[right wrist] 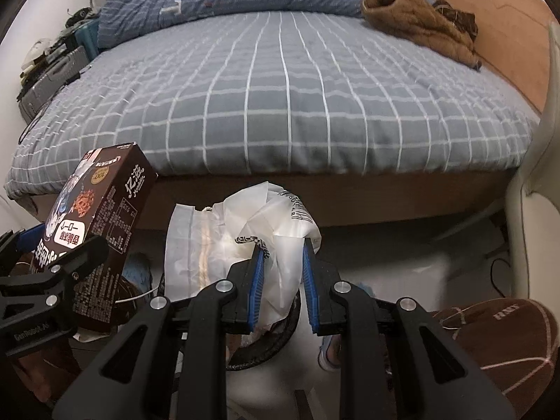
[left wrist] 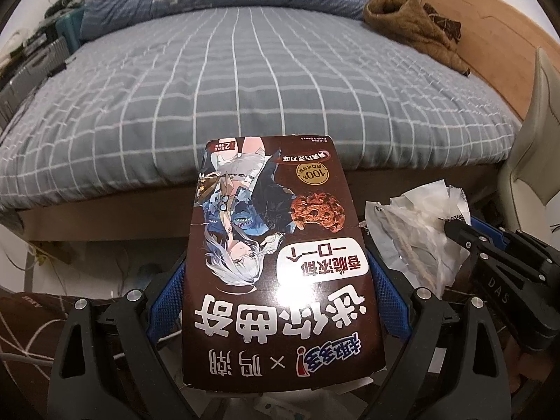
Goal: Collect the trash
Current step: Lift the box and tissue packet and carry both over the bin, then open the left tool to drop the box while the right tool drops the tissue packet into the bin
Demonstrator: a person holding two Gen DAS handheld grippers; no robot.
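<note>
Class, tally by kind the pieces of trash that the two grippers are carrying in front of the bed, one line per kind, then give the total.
Cookie box: 1
White plastic bag: 1
Total: 2

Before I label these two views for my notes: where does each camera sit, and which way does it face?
Left wrist: on the left tongs, angled down toward the bed; shows the cookie box they clamp, with the right tongs at its right edge.
Right wrist: on the right tongs, facing the same bed; shows the plastic wrapper they pinch, left tongs at its left.
Shared: bed, box, wrapper, brown garment.
</note>
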